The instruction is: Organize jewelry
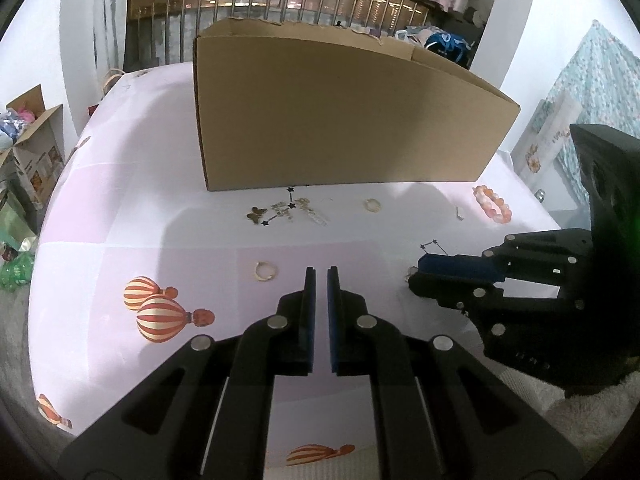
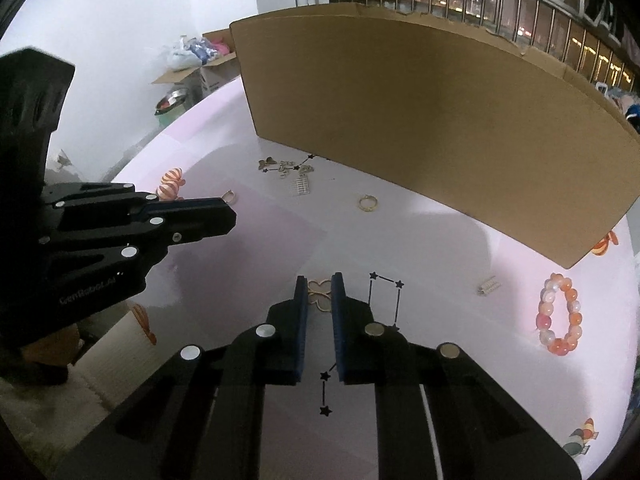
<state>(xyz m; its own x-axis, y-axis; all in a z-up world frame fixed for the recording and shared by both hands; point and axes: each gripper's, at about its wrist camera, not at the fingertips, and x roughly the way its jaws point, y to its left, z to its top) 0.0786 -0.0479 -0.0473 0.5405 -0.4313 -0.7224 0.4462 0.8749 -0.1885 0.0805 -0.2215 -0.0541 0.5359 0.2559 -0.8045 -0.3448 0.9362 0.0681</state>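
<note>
Jewelry lies scattered on a pink cloth point(image 1: 120, 200) printed with balloons, in front of a big cardboard box point(image 1: 340, 112) point(image 2: 440, 120). My right gripper point(image 2: 320, 285) is shut on a gold butterfly-shaped piece point(image 2: 320, 298) that lies on the cloth. It also shows at the right in the left wrist view point(image 1: 416, 274). My left gripper point(image 1: 321, 276) hangs shut with nothing in it, just right of a gold hoop point(image 1: 266, 271) point(image 2: 230, 197). Farther off lie a cluster of gold charms point(image 1: 288, 210) point(image 2: 286, 168), a gold ring point(image 1: 372, 205) point(image 2: 368, 202), a small silver clip point(image 1: 459, 213) point(image 2: 489, 286) and an orange bead bracelet point(image 1: 493, 203) point(image 2: 560, 316).
The cardboard box walls off the far side of the cloth. Open cartons point(image 1: 32, 140) with bags stand on the floor to the left. A metal railing point(image 1: 280, 4) runs behind. A patterned panel point(image 1: 592, 92) leans at the right.
</note>
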